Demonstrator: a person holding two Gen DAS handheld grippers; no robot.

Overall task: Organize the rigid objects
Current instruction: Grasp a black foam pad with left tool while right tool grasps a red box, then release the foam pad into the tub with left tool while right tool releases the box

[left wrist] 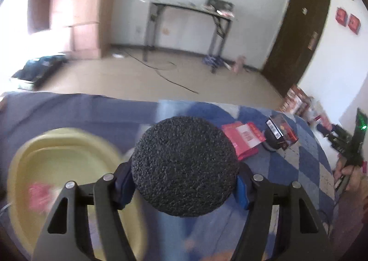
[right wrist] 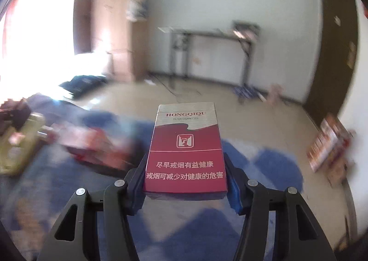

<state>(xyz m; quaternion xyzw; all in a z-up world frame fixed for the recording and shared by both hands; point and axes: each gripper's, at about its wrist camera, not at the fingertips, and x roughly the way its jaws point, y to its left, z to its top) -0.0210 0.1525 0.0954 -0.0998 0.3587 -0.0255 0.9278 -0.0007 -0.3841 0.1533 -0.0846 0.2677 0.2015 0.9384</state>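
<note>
The left gripper [left wrist: 184, 188] is clamped on a black, coarse-grained round object [left wrist: 184, 165], its blue pads pressed against both sides (what the object is cannot be told). Just below and left sits a yellow basin [left wrist: 57, 152] with something pink blurred inside. The right gripper [right wrist: 185, 188] is closed on a red cigarette pack [right wrist: 185, 152], held flat above the blue checkered cloth [right wrist: 271, 164]. Farther out on the cloth lie a flat red packet [left wrist: 243, 139] and a dark box [left wrist: 281, 131], close together. Beyond them are the floor and a dark door [left wrist: 301, 30].
</note>
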